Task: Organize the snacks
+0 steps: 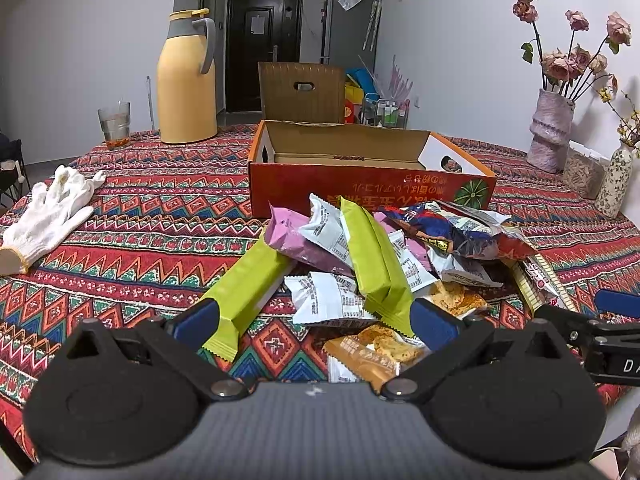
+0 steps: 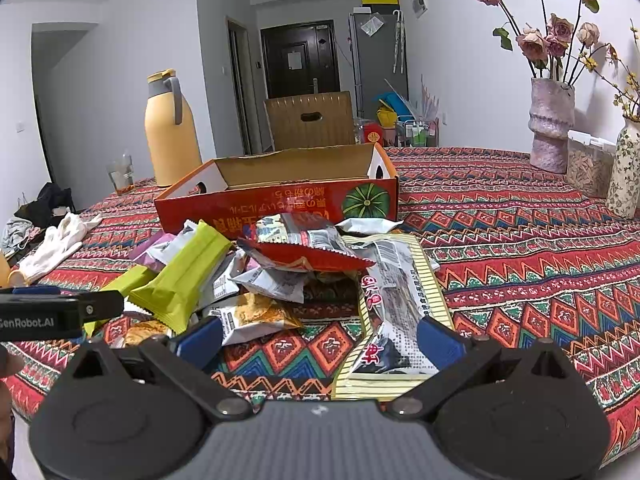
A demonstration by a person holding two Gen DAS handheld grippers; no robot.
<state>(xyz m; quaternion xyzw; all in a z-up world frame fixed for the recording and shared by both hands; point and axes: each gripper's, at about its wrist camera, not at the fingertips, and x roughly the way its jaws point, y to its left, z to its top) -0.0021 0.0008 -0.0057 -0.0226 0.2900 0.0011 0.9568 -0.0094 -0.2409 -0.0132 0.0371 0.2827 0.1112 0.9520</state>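
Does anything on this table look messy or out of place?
Yes: the snack packets lie in a jumbled, overlapping heap in front of the open orange box rather than inside it. White work gloves lie crumpled on the tablecloth.

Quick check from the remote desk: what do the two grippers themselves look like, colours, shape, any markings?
Both match: the left gripper and right gripper have blue finger pads on black linkage arms with silver pivot screws, two rounded black housings and a ribbed grey centre body. White "GenRobot.AI" lettering shows on the left one's side in the right wrist view. No cables or sleeves visible.
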